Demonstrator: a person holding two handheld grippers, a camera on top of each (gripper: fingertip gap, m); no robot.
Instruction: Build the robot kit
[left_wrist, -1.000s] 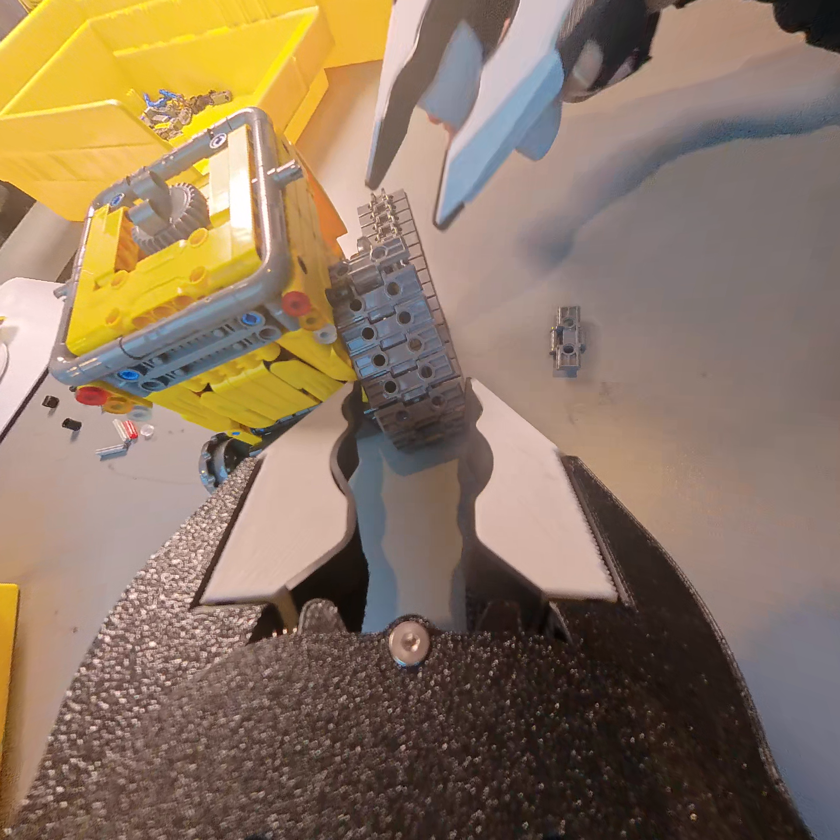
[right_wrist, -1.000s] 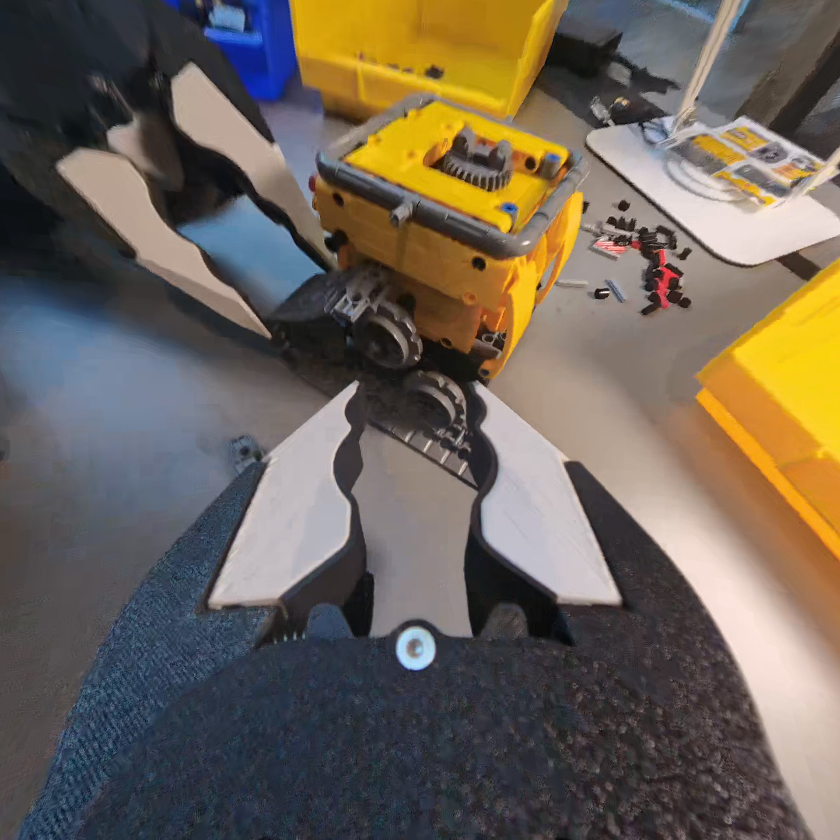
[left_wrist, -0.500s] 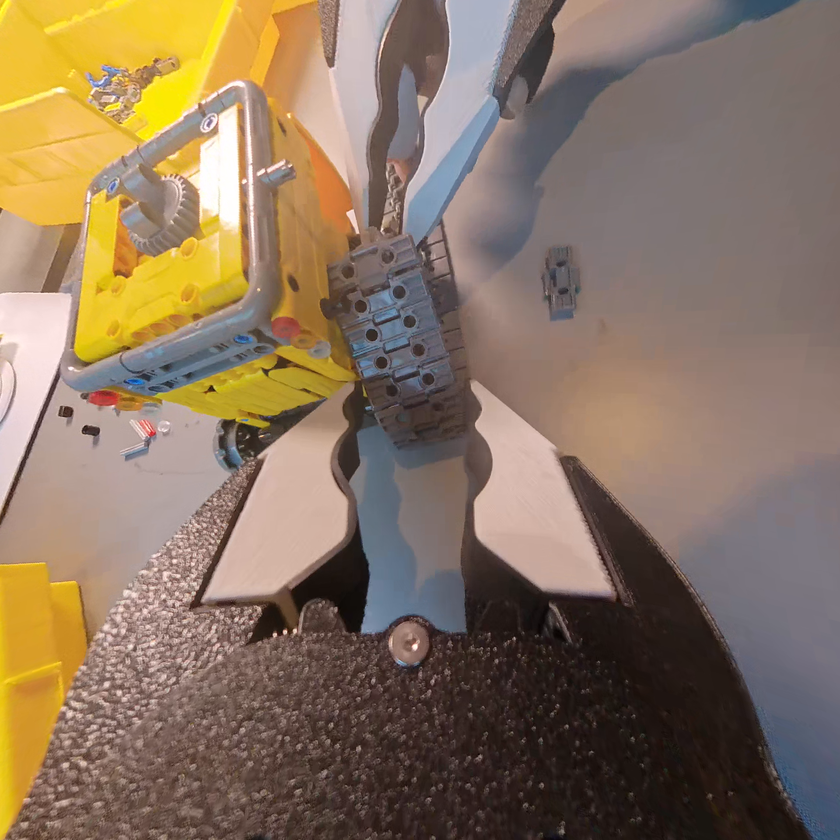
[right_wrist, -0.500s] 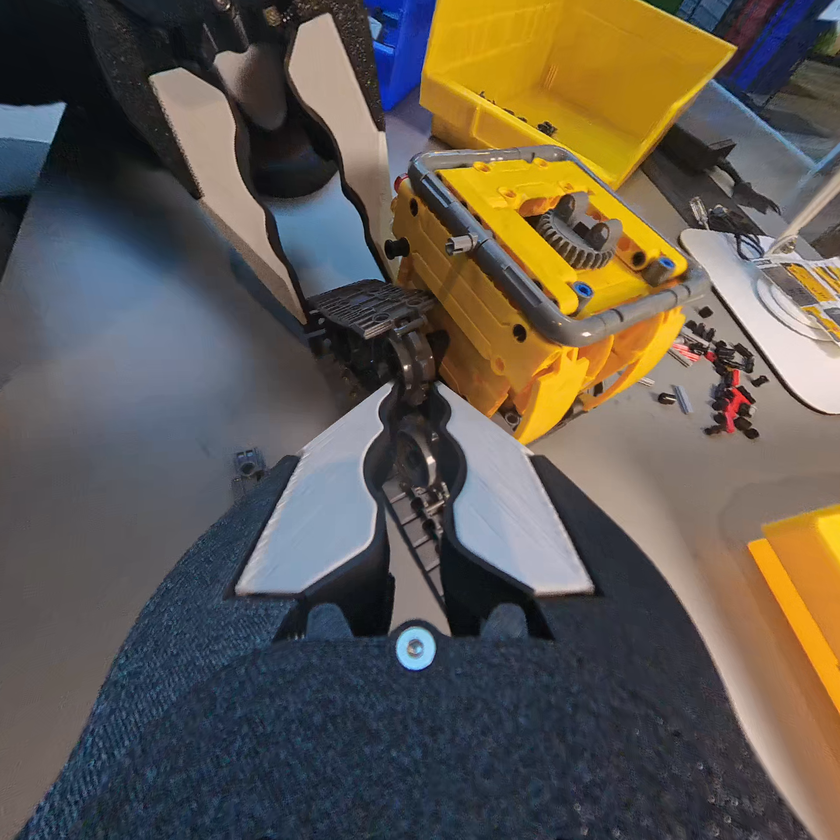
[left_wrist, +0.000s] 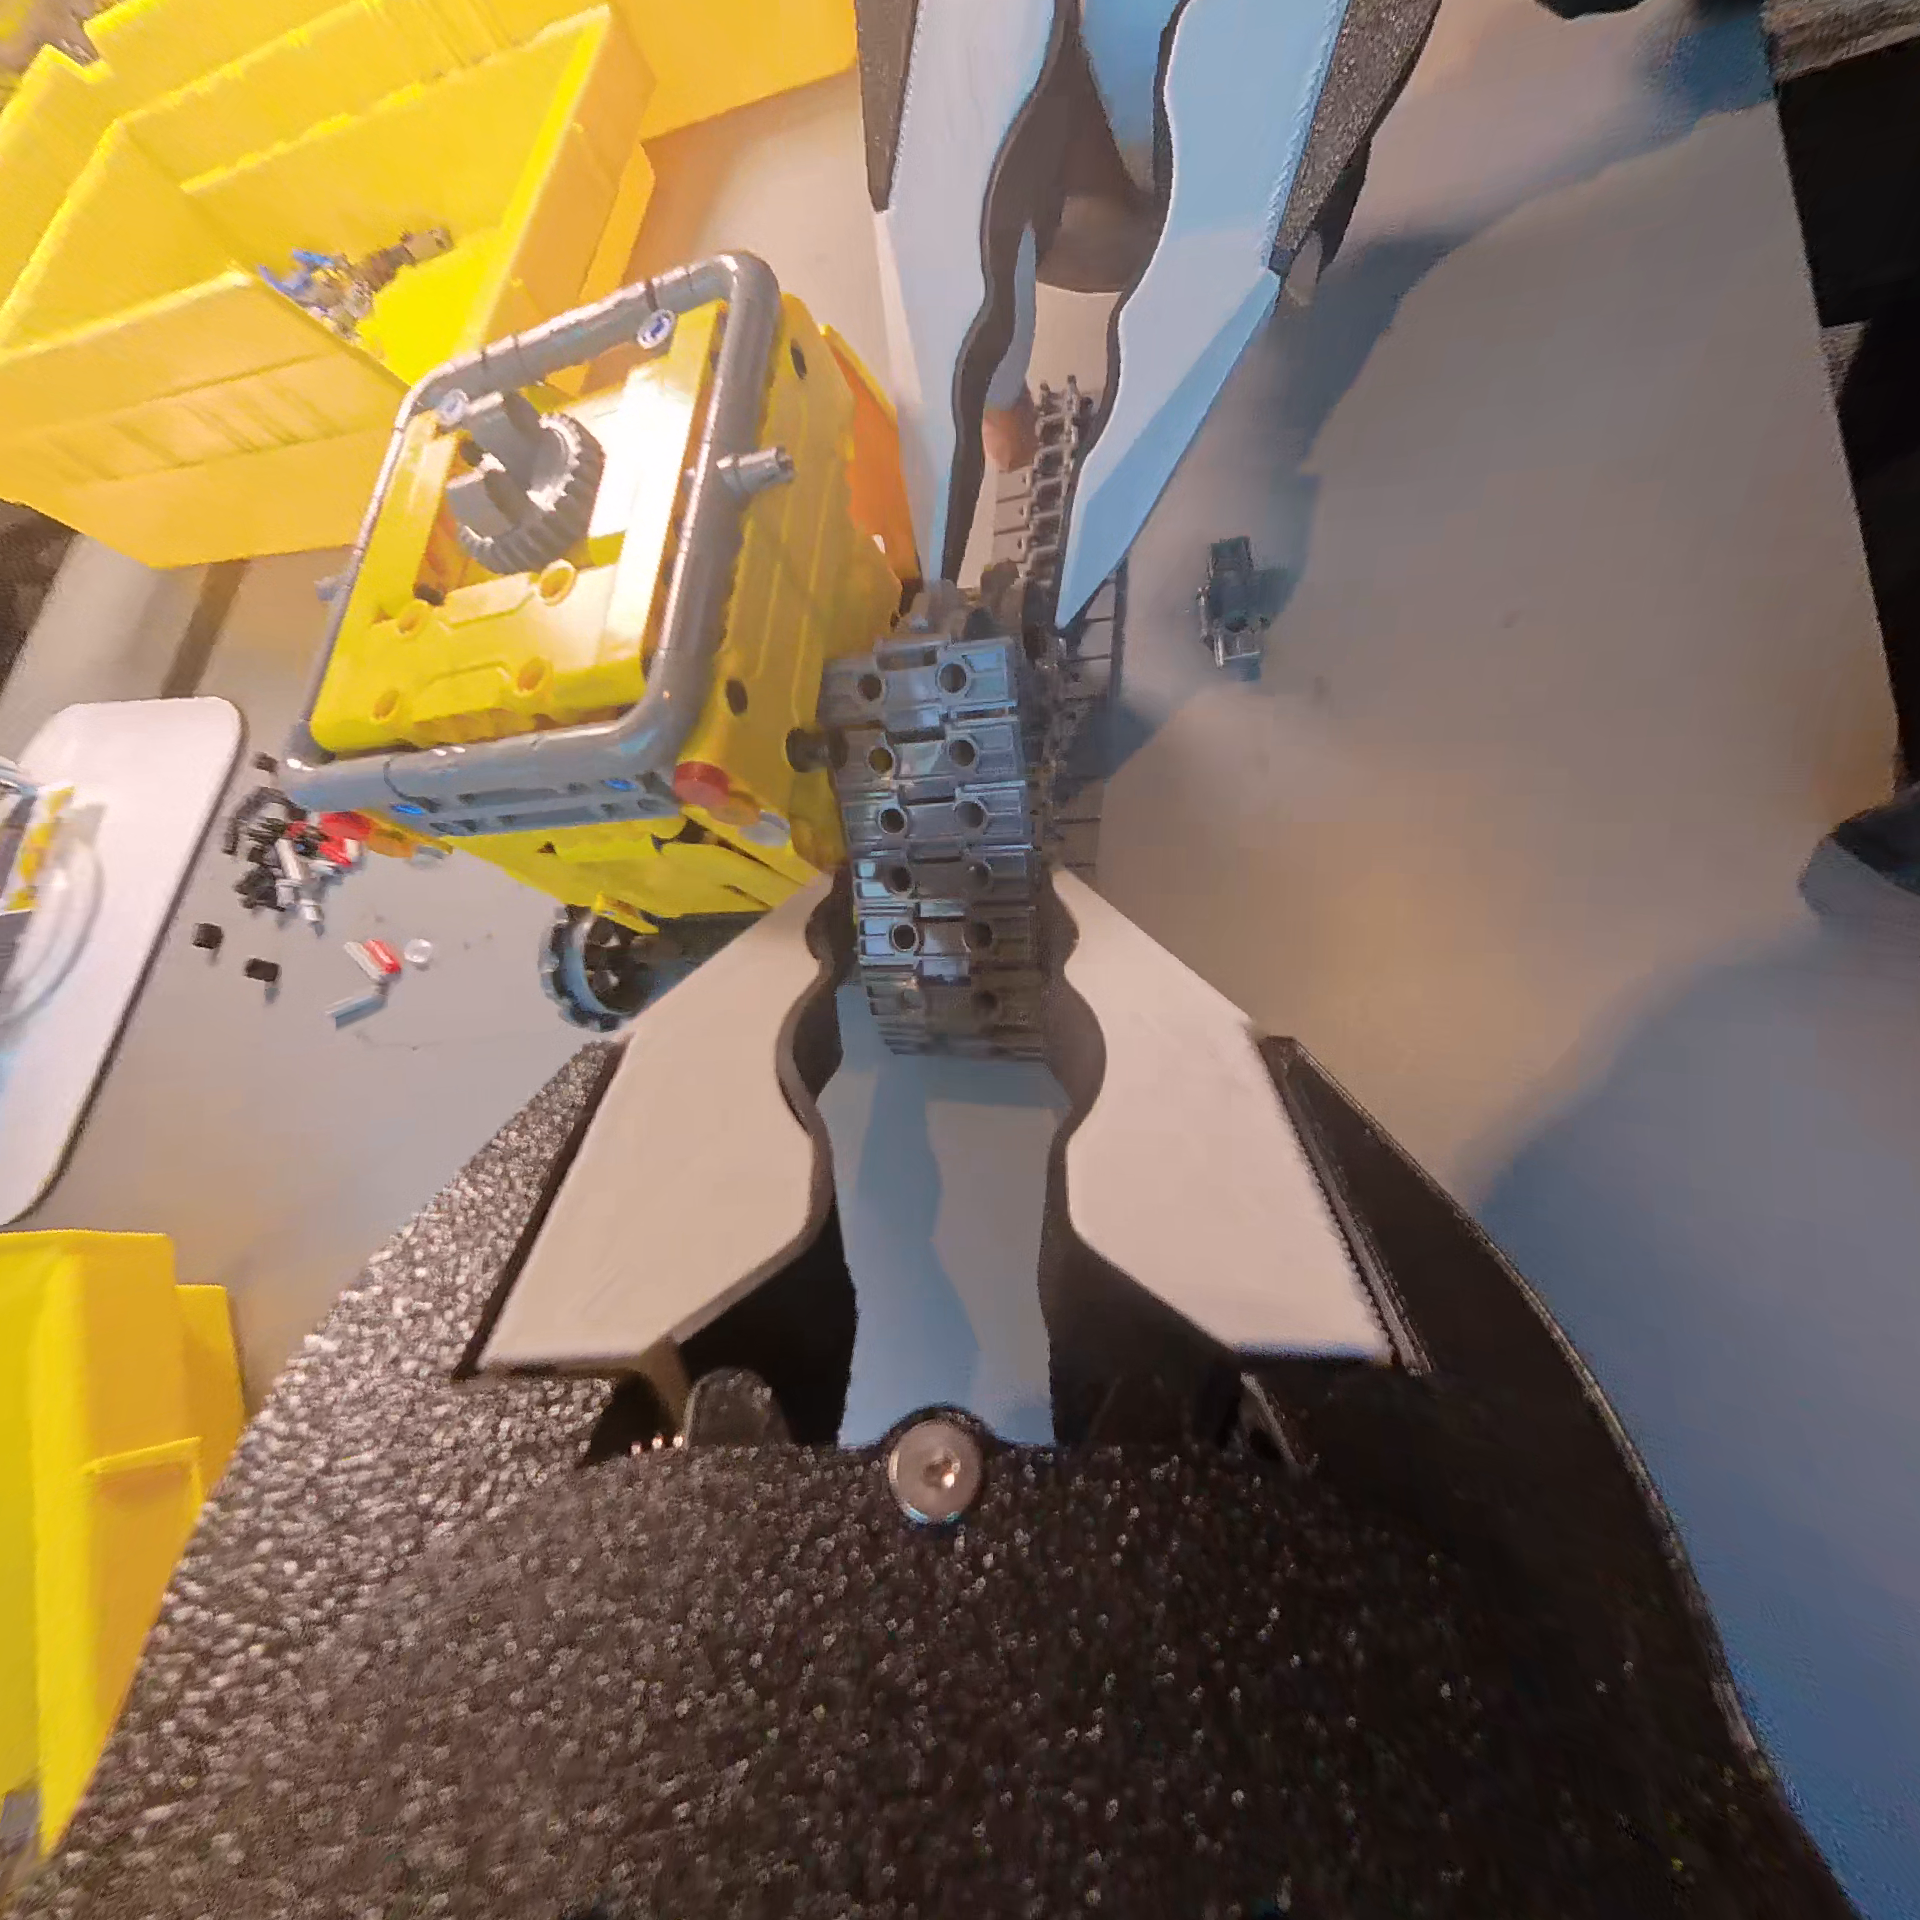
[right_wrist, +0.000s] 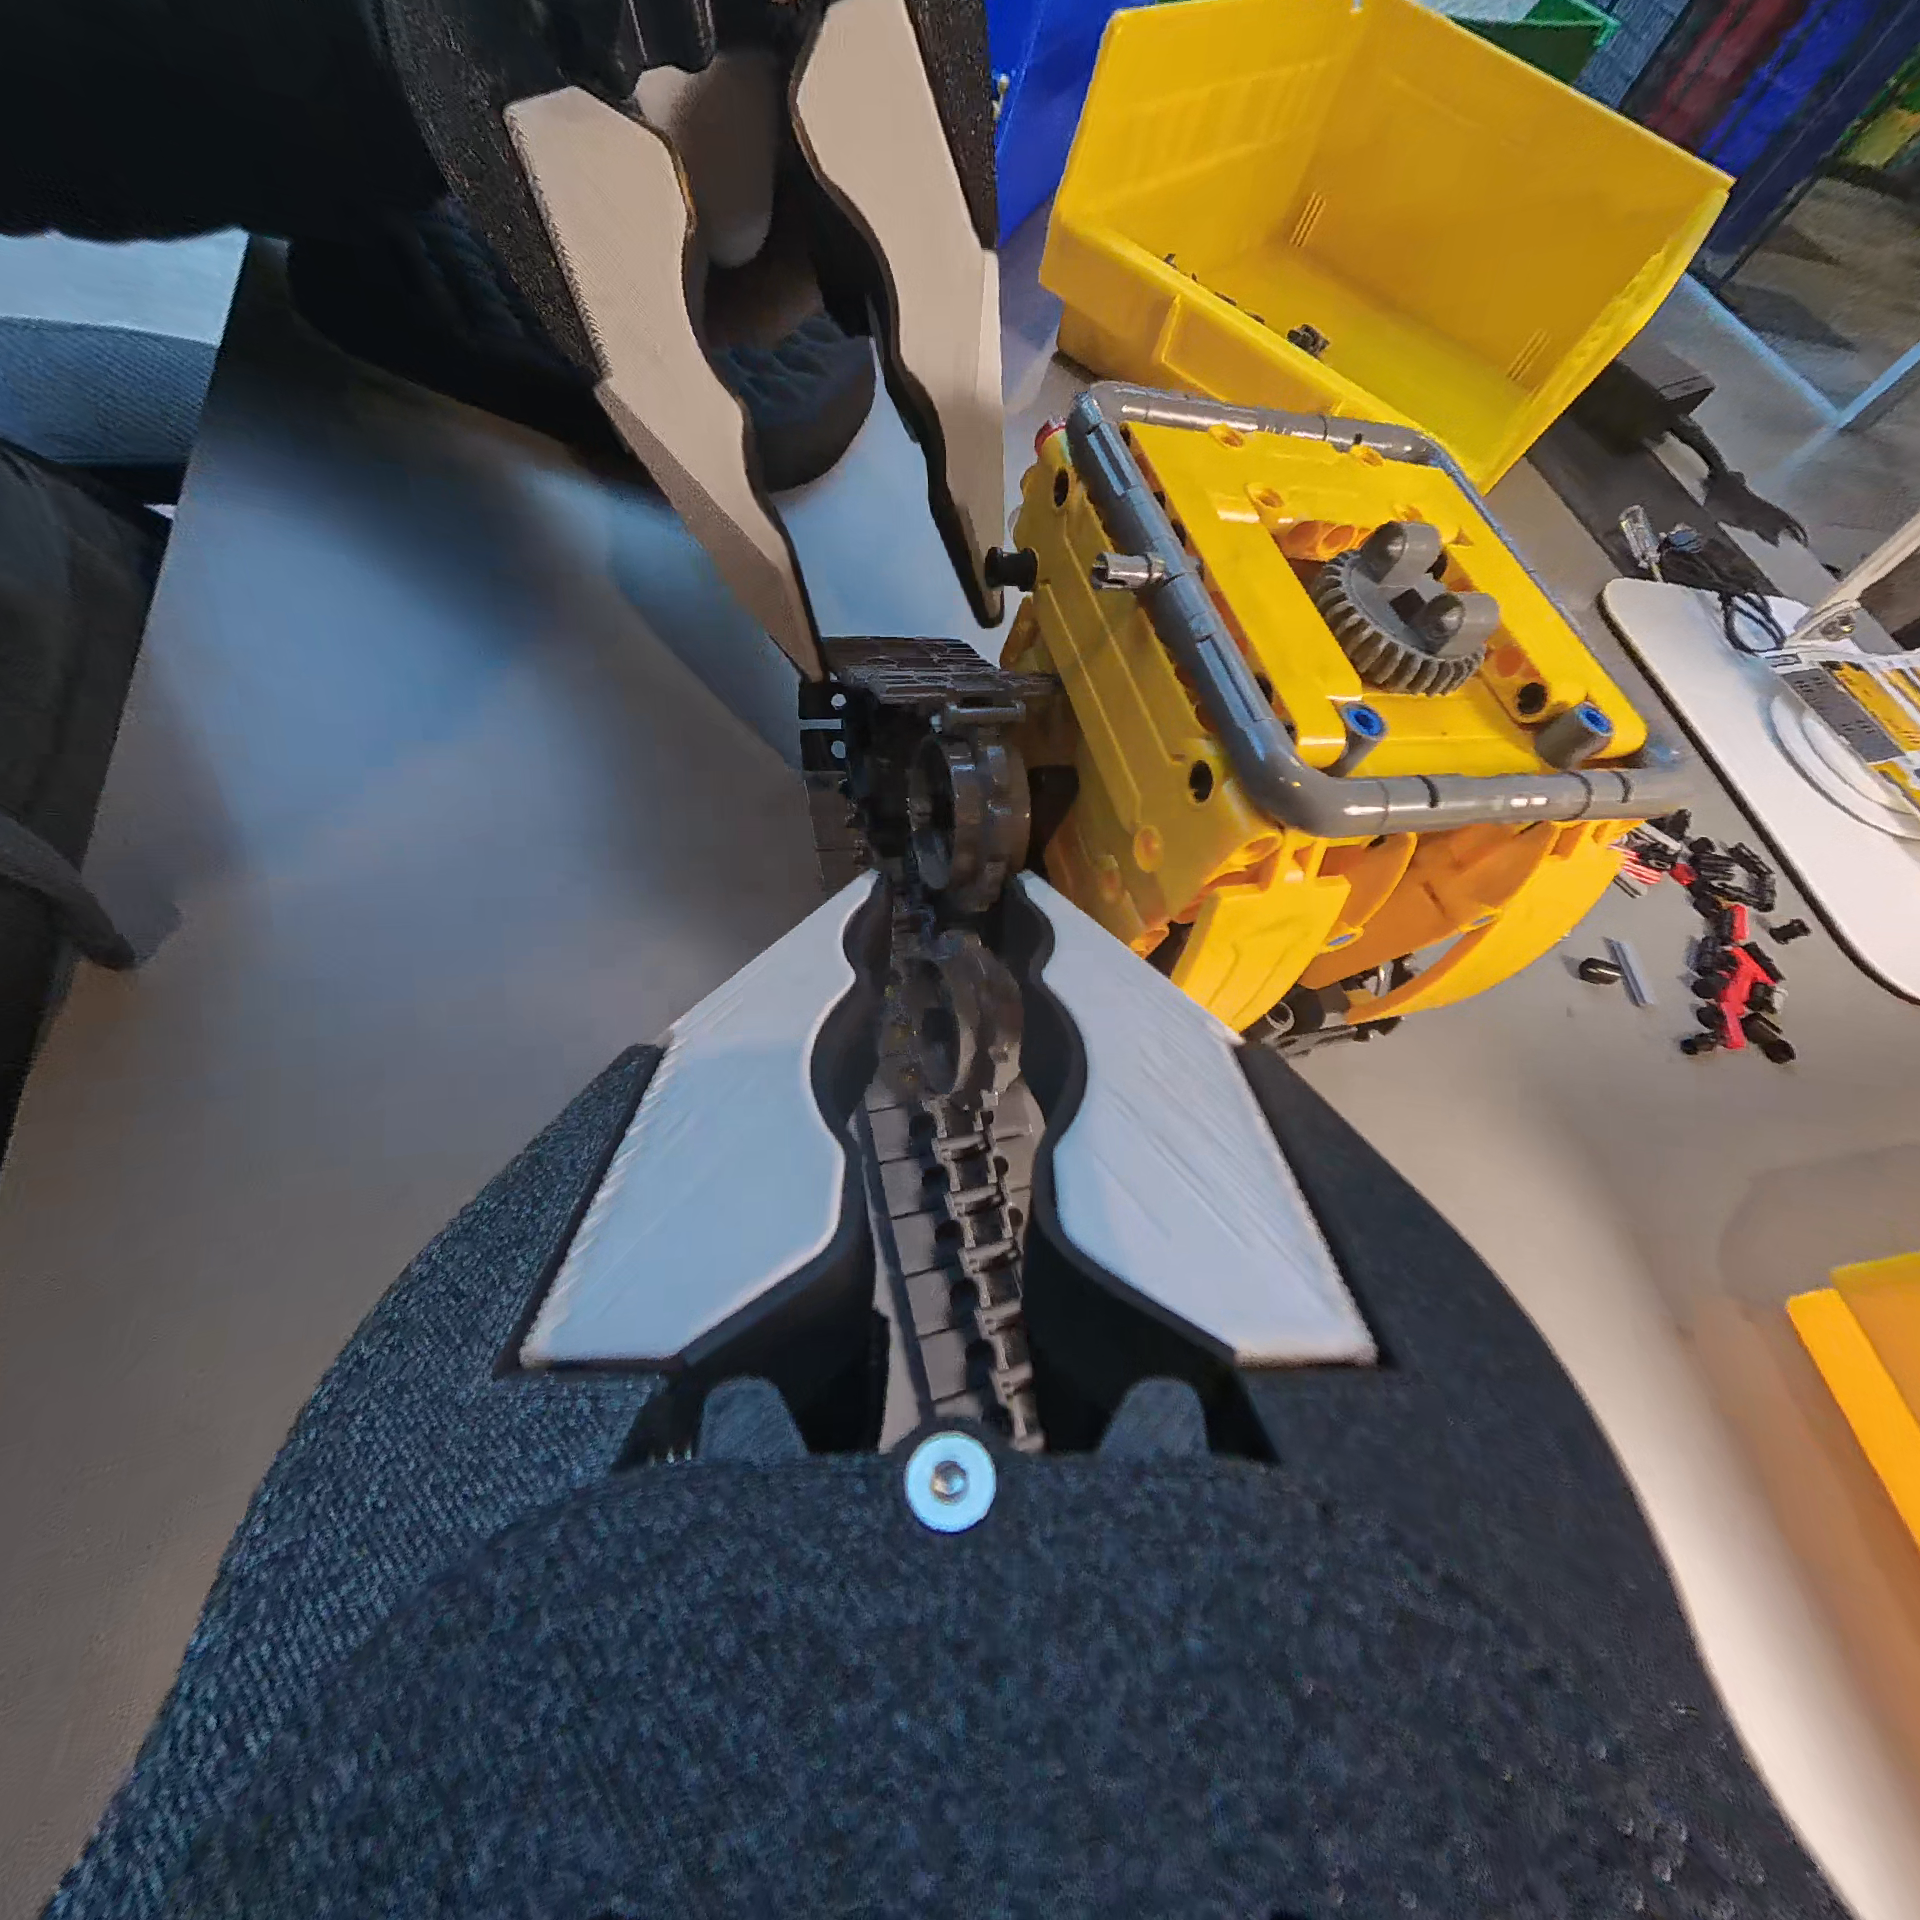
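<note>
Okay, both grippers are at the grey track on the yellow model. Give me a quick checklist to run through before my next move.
1. Left gripper straddles the near end of the track: ok.
2. Left gripper firmly clamped on the track: cannot tell.
3. Right gripper straddles the other end, with a sprocket wheel between its fingers: ok.
4. Right gripper firmly clamped: cannot tell.
5. Track closed into a full loop around the wheels: cannot tell.
6. Loose track link and small parts lie on the table, away from both grippers and the yellow model: ok.
</note>
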